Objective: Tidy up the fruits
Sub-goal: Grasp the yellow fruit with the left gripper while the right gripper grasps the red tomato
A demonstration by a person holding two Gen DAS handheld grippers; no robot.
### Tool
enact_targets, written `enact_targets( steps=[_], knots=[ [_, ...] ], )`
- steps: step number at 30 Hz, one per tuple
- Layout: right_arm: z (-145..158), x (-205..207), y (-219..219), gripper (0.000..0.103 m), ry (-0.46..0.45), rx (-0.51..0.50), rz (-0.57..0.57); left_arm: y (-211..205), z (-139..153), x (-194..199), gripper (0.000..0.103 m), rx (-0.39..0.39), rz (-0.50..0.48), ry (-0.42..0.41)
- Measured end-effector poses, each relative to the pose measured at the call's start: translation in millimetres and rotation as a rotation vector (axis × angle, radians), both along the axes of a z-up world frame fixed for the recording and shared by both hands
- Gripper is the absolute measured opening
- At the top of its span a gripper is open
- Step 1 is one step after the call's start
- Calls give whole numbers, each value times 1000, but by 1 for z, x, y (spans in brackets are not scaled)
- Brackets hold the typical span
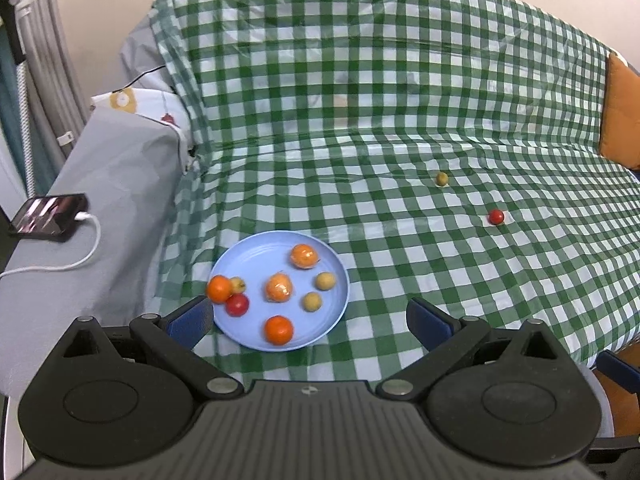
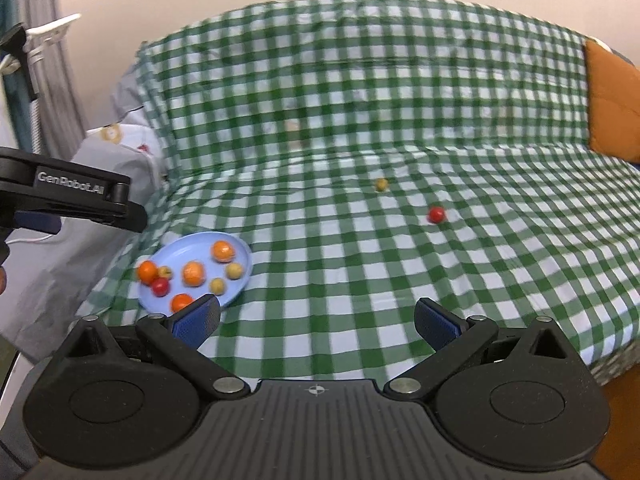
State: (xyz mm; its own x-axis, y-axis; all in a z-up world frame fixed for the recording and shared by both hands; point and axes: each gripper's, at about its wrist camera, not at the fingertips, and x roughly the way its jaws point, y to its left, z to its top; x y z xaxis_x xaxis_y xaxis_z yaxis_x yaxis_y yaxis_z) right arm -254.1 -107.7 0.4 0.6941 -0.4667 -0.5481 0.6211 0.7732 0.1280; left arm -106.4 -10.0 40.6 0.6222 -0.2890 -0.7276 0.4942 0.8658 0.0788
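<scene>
A light blue plate (image 1: 256, 254) (image 2: 236, 246) lies on the green checked cloth and holds several small fruits: orange, red and yellow-green ones. Two fruits lie loose on the cloth to the right: a small green-yellow fruit (image 1: 441, 178) (image 2: 381, 184) and a red fruit (image 1: 496, 217) (image 2: 436, 214). My left gripper (image 1: 310, 320) hovers open just in front of the plate, empty. My right gripper (image 2: 316, 318) is open and empty over the cloth, right of the plate and well short of the loose fruits. The left gripper's body (image 2: 76, 196) shows at the left edge of the right wrist view.
The checked cloth (image 1: 400, 120) covers a sofa seat and backrest. An orange cushion (image 1: 622, 112) sits at the far right. On the grey armrest (image 1: 112, 184) at left lies a phone (image 1: 48, 215) on a white cable. Pipes and a curtain stand at far left.
</scene>
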Motion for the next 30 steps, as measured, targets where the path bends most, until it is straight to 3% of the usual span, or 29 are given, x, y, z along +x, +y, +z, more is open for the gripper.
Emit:
enact_targets(
  steps=[14, 23, 30],
  knots=[
    [-15, -5, -86, 102, 10, 16, -194, -95, -23, 40, 103, 10, -114, 52],
    [-50, 18, -160, 102, 28, 38, -316, -181, -68, 85, 103, 12, -231, 110],
    [-83, 62, -234, 102, 24, 71, -388, -258, -108, 137, 103, 30, -303, 97]
  ],
)
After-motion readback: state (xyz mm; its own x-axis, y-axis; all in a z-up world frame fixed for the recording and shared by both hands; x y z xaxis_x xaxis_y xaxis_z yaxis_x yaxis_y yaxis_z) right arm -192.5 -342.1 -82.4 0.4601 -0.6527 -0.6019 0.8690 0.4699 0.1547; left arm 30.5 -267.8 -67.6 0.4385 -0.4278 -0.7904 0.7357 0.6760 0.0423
